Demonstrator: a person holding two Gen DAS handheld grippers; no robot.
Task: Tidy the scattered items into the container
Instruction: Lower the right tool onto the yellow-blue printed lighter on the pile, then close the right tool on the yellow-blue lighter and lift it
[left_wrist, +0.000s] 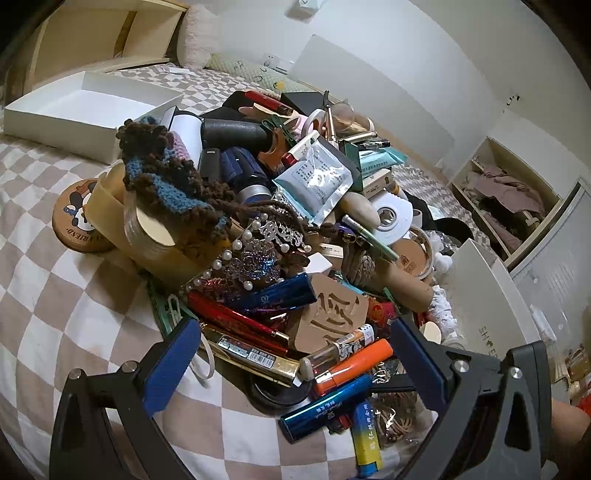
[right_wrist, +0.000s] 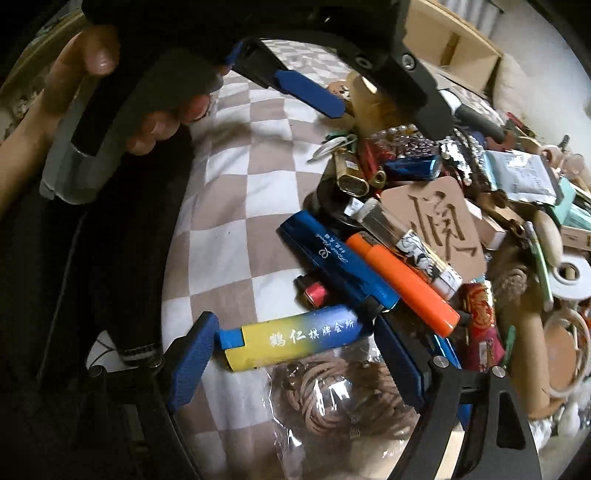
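A heap of small items covers the checkered bedspread: lighters, pens, tape rolls, a knitted pouch and a wooden tag. The white open box sits at the far left, beyond the heap. My right gripper is shut lengthwise on a yellow and blue lighter, one pad on each end, at the heap's near edge. My left gripper hangs open above the heap, over an orange lighter and a gold bar, touching nothing. The same gripper shows in the right wrist view as a blue pad in a person's hand.
A bag of brown hair ties lies right under the held lighter. A long blue tube and a small red lighter lie beside it. A white lid stands at the right. An open drawer of clothes is beyond.
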